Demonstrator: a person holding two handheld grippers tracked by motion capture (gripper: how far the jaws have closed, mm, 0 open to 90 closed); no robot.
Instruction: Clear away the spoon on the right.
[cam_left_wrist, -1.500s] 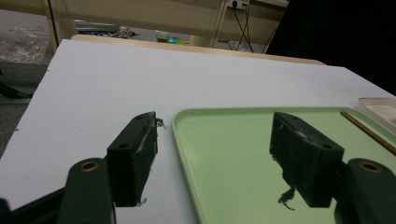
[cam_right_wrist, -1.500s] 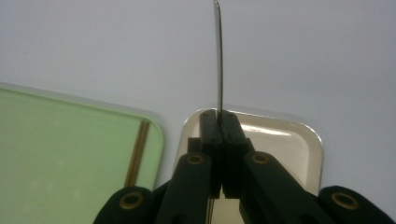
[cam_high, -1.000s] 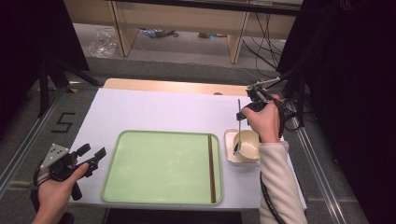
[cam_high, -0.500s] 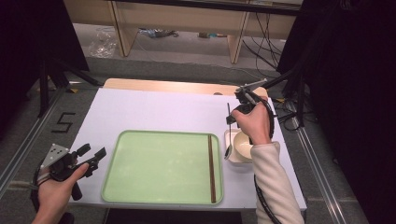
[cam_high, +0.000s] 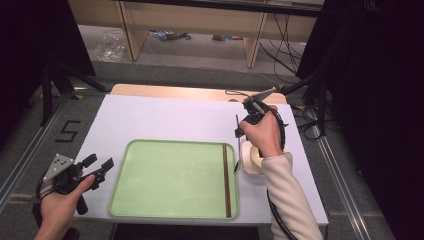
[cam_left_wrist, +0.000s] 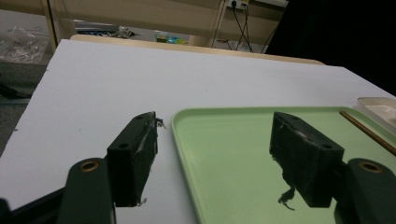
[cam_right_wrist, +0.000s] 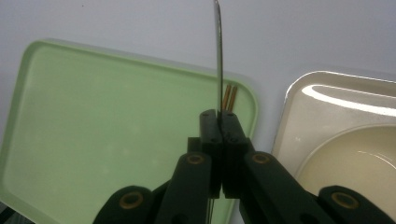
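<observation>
A white table (cam_high: 165, 117) is seen in the middle of the high view, with a green tray (cam_high: 172, 177) at lower centre; chopsticks (cam_high: 226, 180) lie along its right edge. At lower left the left gripper (cam_high: 100, 167) is held wide open, empty, beside the tray. Right of centre, the right gripper (cam_high: 239, 131) is clamped on a thin metal utensil (cam_right_wrist: 218, 56), above the tray's right edge, beside a cream dish (cam_high: 250, 159).
</observation>
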